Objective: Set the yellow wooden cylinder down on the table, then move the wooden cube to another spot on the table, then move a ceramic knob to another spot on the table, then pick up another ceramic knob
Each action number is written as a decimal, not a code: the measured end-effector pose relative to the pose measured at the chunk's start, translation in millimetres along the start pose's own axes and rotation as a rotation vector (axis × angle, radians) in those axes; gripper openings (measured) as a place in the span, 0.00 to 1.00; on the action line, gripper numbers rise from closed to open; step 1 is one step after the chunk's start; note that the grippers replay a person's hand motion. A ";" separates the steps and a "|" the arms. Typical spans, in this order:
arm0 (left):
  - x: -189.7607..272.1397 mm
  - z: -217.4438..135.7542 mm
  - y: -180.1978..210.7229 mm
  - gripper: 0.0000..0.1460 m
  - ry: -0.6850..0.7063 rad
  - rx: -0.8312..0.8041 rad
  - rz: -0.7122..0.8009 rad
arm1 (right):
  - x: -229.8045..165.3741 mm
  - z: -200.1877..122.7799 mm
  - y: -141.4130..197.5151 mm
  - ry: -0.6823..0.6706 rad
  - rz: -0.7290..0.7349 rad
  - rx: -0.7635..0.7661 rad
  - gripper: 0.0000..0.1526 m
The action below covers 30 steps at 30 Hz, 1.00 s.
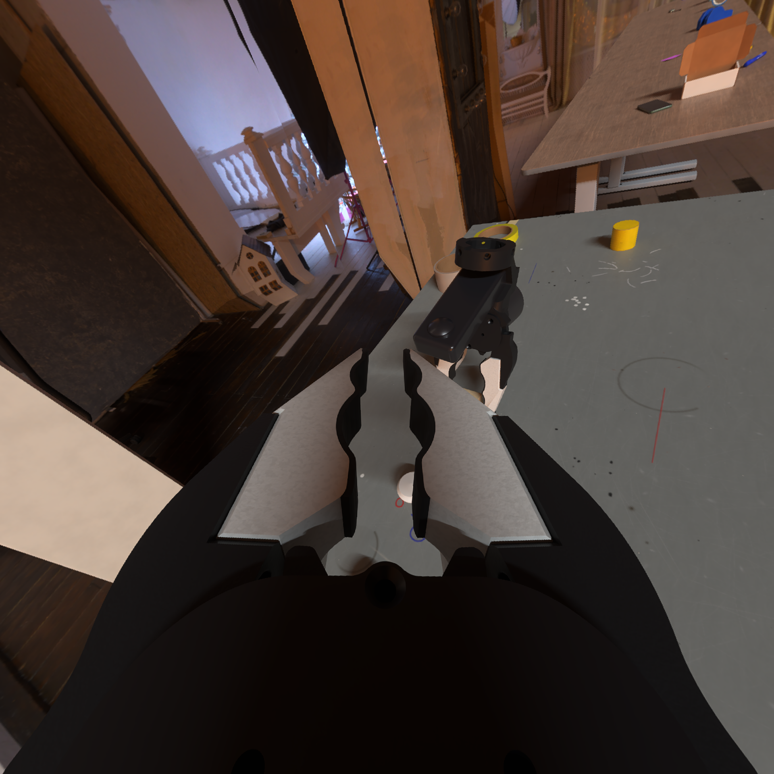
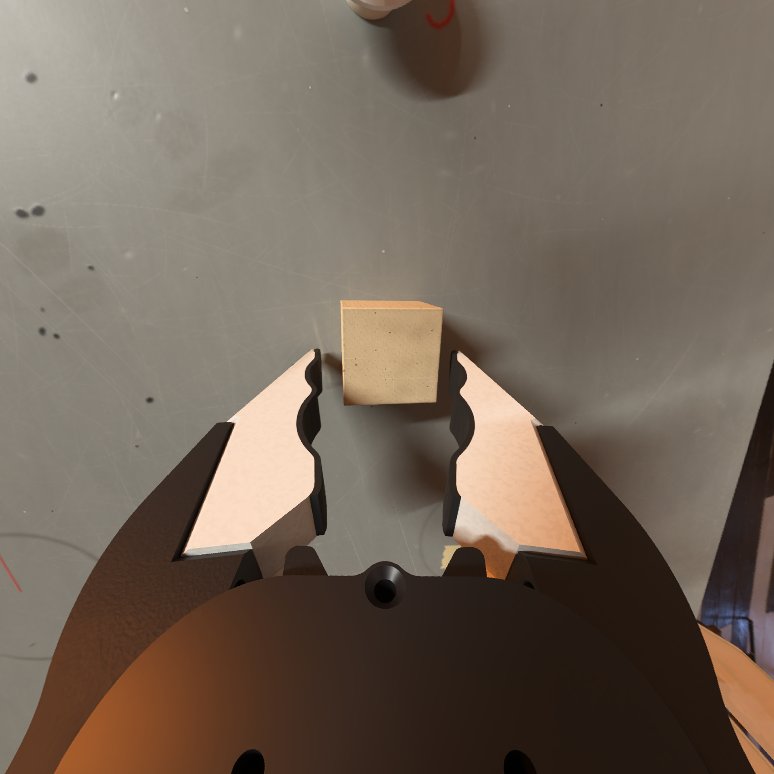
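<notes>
The yellow wooden cylinder (image 1: 625,235) stands on the grey table (image 1: 628,523) at the far right. The wooden cube (image 2: 391,352) sits on the table (image 2: 167,167) between the tips of my right gripper (image 2: 385,356), which is open, with a gap on each side of the cube. In the left wrist view the right gripper (image 1: 481,377) points down near the table's left edge and hides most of the cube. My left gripper (image 1: 386,362) is narrowly open and empty, above a white ceramic knob (image 1: 405,486). A knob (image 2: 372,5) also shows at the top edge of the right wrist view.
A yellow tape roll (image 1: 498,231) and a cream round object (image 1: 445,274) sit at the table's far left corner. The table's left edge drops to a dark floor with a small dollhouse (image 1: 259,268). A second table with a cardboard box (image 1: 712,58) stands behind.
</notes>
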<state>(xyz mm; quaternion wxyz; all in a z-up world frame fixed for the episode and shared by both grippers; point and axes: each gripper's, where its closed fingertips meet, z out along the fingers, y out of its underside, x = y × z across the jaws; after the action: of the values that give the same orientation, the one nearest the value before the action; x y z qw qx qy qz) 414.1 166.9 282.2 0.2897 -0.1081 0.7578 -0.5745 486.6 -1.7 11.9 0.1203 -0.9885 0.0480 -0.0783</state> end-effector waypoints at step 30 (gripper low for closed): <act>26.7 13.6 -7.3 0.10 0.097 0.009 0.015 | -45.7 -278.8 220.2 0.562 0.755 -0.011 0.30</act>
<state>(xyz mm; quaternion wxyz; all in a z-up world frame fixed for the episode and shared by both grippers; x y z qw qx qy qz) 399.0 140.4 278.3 0.2573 -0.0731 0.7692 -0.5803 378.5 -273.6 218.6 0.1174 -0.8430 0.4352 -0.2935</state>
